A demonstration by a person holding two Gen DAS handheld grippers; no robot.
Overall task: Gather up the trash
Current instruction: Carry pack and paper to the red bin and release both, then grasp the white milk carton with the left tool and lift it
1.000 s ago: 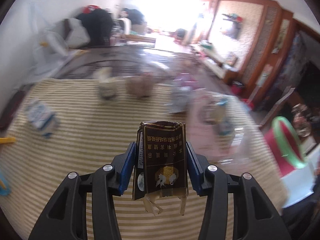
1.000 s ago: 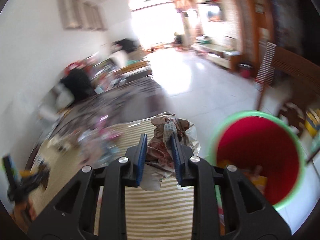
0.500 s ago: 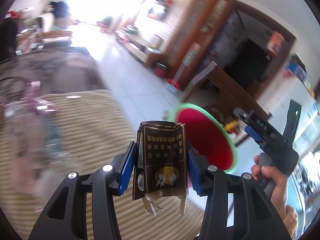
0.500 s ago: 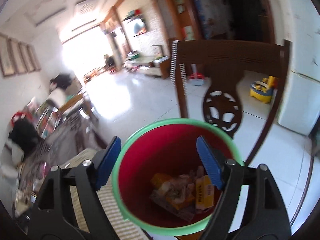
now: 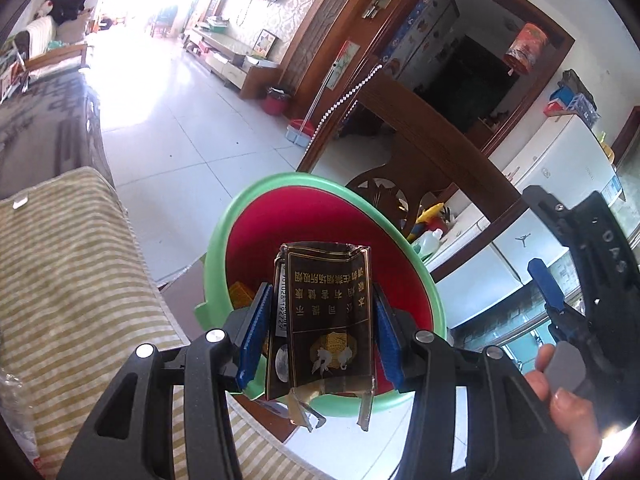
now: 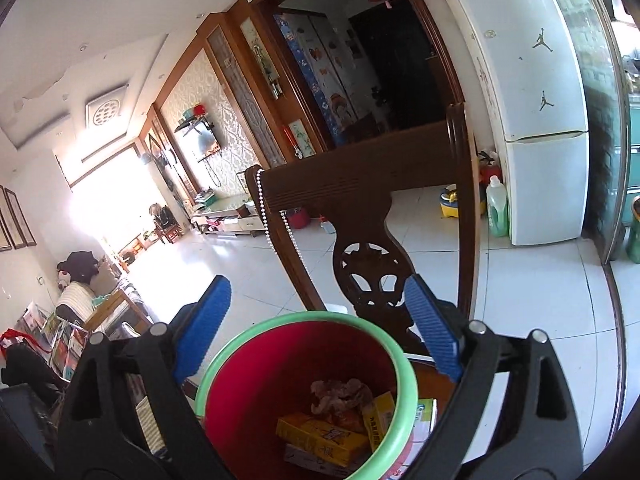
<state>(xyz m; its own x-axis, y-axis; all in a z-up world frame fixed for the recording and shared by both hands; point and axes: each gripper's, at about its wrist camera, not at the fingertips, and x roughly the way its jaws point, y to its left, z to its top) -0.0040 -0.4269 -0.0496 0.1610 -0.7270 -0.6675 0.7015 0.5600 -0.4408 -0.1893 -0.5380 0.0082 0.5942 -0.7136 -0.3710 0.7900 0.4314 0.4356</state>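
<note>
My left gripper (image 5: 320, 332) is shut on a dark brown cigarette pack (image 5: 326, 312) with gold print, held upright over the near side of a red bin with a green rim (image 5: 404, 236). In the right wrist view the same red bin (image 6: 256, 384) sits just below my right gripper (image 6: 316, 328), whose jaws are opening with nothing between them. Crumpled brown paper (image 6: 340, 394) lies in the bin on top of yellow boxes (image 6: 320, 436). A hand holding the right gripper (image 5: 600, 304) shows at the right edge of the left wrist view.
A striped cloth-covered table (image 5: 68, 280) lies left of the bin. A dark wooden chair (image 6: 368, 208) stands right behind the bin. A white fridge (image 6: 532, 100) is at the far right, and white tiled floor (image 5: 168, 132) stretches beyond.
My left gripper swung from over the striped table to above the bin, still holding the pack. My right gripper let go of the crumpled paper, which now lies in the bin, and its jaws spread wide.
</note>
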